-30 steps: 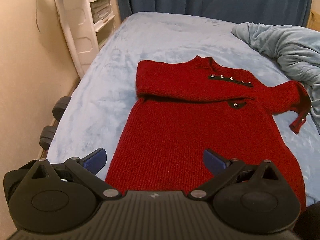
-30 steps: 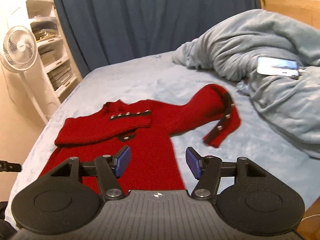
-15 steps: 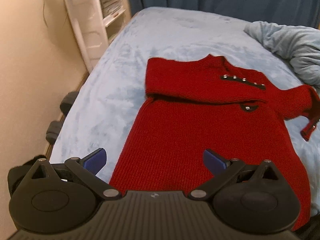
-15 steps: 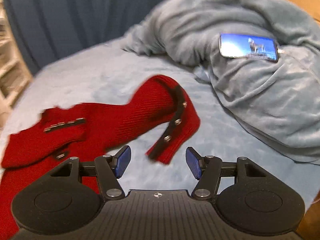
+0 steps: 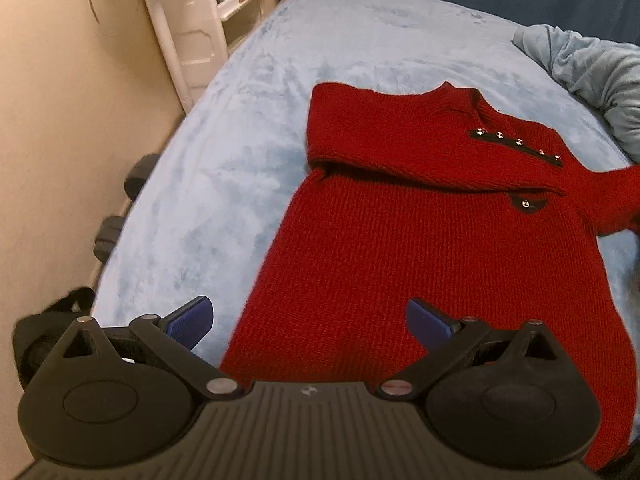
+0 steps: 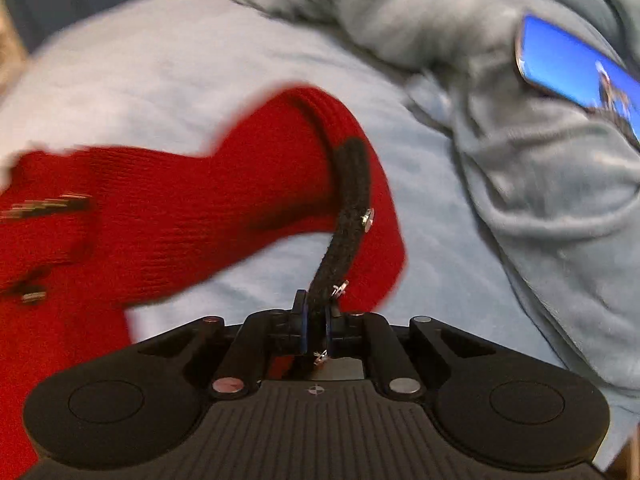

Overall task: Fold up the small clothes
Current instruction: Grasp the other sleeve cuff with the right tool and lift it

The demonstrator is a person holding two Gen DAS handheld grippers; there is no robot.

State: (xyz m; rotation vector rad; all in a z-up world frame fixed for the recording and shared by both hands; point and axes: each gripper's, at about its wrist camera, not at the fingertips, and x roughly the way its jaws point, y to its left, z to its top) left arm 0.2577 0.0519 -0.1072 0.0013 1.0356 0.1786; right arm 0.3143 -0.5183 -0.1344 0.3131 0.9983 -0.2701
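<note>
both wrist views look down, sharing sweater (image 5: 420,248).

Each black gripper (image 5: 308,322) (image 6: 316,316) has ribbed housing, silver screws, blue pads (image 5: 190,316).

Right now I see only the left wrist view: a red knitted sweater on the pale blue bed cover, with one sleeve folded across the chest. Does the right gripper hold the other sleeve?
Observer: Yes. The right gripper has just closed, and its jaws are shut on the black studded cuff strip of that sleeve.
Operator: Does the sleeve lie flat?
Observer: The red sleeve stretches from the body toward the gripper. The picture is blurred, so I cannot tell if it is lifted.
Operator: Is anything close to it?
Observer: A smartphone with a lit blue screen lies on the crumpled grey-blue blanket, to the right of the sleeve and apart from it.
</note>
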